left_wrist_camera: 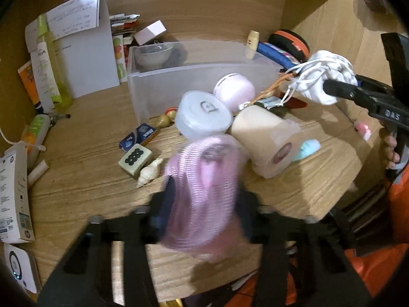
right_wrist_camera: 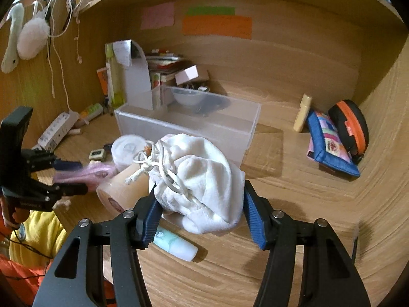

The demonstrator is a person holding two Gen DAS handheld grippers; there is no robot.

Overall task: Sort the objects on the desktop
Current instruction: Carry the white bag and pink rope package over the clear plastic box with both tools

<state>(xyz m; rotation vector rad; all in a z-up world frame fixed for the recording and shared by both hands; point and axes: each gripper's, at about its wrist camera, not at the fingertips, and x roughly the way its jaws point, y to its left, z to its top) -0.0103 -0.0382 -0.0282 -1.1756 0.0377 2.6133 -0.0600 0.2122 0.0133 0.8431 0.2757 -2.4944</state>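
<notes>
Both grippers are black, angular frames with silver screw heads at the joints. The right gripper (right_wrist_camera: 200, 213) carries ribbed blue pads (right_wrist_camera: 253, 218); seen from the other side it bears white lettering (left_wrist_camera: 391, 115). Near left, an orange sleeve (right_wrist_camera: 15, 268) and a yellow garment (right_wrist_camera: 35, 235).

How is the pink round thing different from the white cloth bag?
The pink ribbed disc is stiff and round; the white drawstring bag is soft and crumpled. The disc is pink, the bag white with cords hanging out. The disc sits in the left gripper, the bag in the right gripper. Both are pinched between jaws above the wooden desk.
</notes>
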